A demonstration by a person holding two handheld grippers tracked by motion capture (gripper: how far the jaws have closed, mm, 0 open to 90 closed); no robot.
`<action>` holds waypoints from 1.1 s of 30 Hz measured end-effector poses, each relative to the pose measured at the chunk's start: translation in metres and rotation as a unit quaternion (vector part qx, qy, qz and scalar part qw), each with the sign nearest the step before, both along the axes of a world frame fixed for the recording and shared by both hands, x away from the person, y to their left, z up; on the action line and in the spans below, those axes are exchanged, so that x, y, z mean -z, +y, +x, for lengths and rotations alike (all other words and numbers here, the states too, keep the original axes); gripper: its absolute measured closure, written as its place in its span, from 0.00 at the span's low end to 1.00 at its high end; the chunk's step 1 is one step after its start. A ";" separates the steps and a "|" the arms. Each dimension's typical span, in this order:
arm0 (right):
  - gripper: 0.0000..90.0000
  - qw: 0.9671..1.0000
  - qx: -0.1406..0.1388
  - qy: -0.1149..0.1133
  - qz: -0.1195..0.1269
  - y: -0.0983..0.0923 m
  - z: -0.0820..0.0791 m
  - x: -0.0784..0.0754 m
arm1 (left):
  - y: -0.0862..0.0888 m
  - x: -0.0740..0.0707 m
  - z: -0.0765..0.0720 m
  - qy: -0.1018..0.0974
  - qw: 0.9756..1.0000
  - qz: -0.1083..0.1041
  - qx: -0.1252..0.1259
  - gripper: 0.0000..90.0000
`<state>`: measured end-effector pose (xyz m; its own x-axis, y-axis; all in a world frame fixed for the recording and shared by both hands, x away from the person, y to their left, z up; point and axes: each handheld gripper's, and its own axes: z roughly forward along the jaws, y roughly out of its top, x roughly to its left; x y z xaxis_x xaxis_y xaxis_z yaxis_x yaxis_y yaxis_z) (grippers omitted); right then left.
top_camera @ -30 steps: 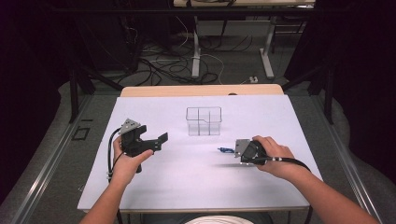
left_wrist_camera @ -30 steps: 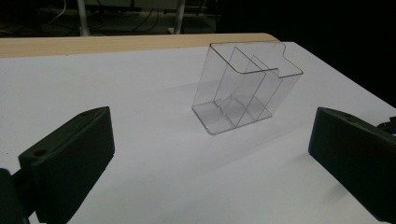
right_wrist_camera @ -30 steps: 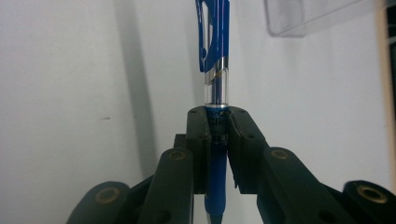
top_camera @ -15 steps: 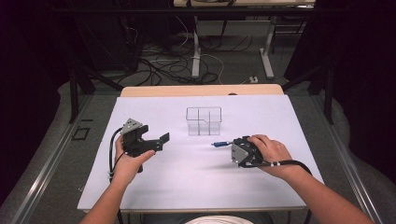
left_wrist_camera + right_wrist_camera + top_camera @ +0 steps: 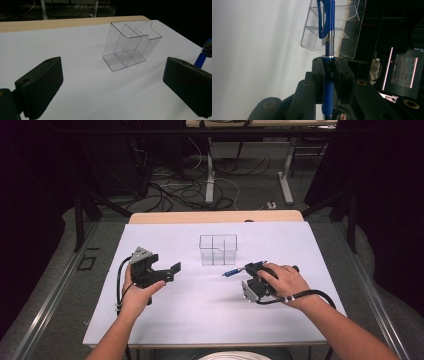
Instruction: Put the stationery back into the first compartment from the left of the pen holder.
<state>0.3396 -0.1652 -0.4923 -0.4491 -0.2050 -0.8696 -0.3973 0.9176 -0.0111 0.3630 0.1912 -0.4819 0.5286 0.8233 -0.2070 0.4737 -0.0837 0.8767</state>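
Tilting since the earlier frame — right tool (image 5: 248, 269) clenched on blue pen (image 5: 234, 271), now above the surface (image 5: 200, 320), long axis aimed at clear organizer (image 5: 218, 250); left tool (image 5: 167, 271) released, unmoved.

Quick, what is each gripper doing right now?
Left gripper: open, holding nothing.
Right gripper: closed on a blue pen.

A blue pen (image 5: 327, 30) with a silver band and clip sits clamped between the jaws, pointing level toward the clear, upright divided holder (image 5: 218, 249) nearby.
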 end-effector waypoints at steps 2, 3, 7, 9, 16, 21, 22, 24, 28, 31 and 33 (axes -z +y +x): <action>0.88 1.000 -0.007 -0.010 -0.010 0.002 0.000 -0.002 | 0.000 -0.001 0.000 -0.005 1.000 0.008 -0.002 0.04; 0.88 1.000 -0.009 -0.015 -0.012 0.002 0.001 -0.003 | 0.000 -0.001 0.000 -0.006 1.000 0.009 -0.002 0.04; 0.88 1.000 -0.015 -0.024 -0.010 0.005 0.002 -0.006 | -0.001 -0.002 -0.001 -0.011 1.000 0.008 -0.003 0.06; 0.88 0.999 -0.022 -0.034 -0.017 0.006 0.002 -0.008 | 0.000 -0.003 -0.001 -0.011 1.000 0.011 -0.003 0.07; 0.88 0.997 -0.040 -0.062 -0.036 0.015 -0.001 -0.010 | -0.004 -0.003 -0.001 -0.016 1.000 0.015 0.008 0.09; 0.88 0.995 -0.051 -0.071 -0.053 0.022 -0.004 -0.010 | -0.011 -0.002 -0.003 -0.022 0.999 0.020 0.023 0.16; 0.88 0.994 -0.054 -0.073 -0.053 0.024 -0.004 -0.010 | -0.012 -0.003 -0.004 -0.022 0.999 0.022 0.027 0.17; 0.88 0.994 -0.062 -0.076 -0.058 0.026 -0.005 -0.011 | -0.015 -0.004 -0.005 -0.023 0.999 0.023 0.034 0.17; 0.88 0.992 -0.070 -0.081 -0.061 0.031 -0.006 -0.012 | -0.021 -0.007 -0.006 -0.020 0.998 0.035 0.055 0.22; 0.88 0.992 -0.076 -0.078 -0.069 0.035 -0.007 -0.012 | -0.026 -0.011 -0.006 -0.016 0.996 0.043 0.074 0.26; 0.88 0.991 -0.080 -0.079 -0.072 0.036 -0.008 -0.012 | -0.030 -0.014 -0.006 -0.016 0.995 0.049 0.087 0.30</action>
<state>0.3316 -0.1289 -0.4805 -0.2615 -0.3902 -0.8828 -0.5200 0.8275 -0.2117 0.3571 0.1612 -0.4677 0.6706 0.7335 -0.1111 0.4164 -0.2482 0.8747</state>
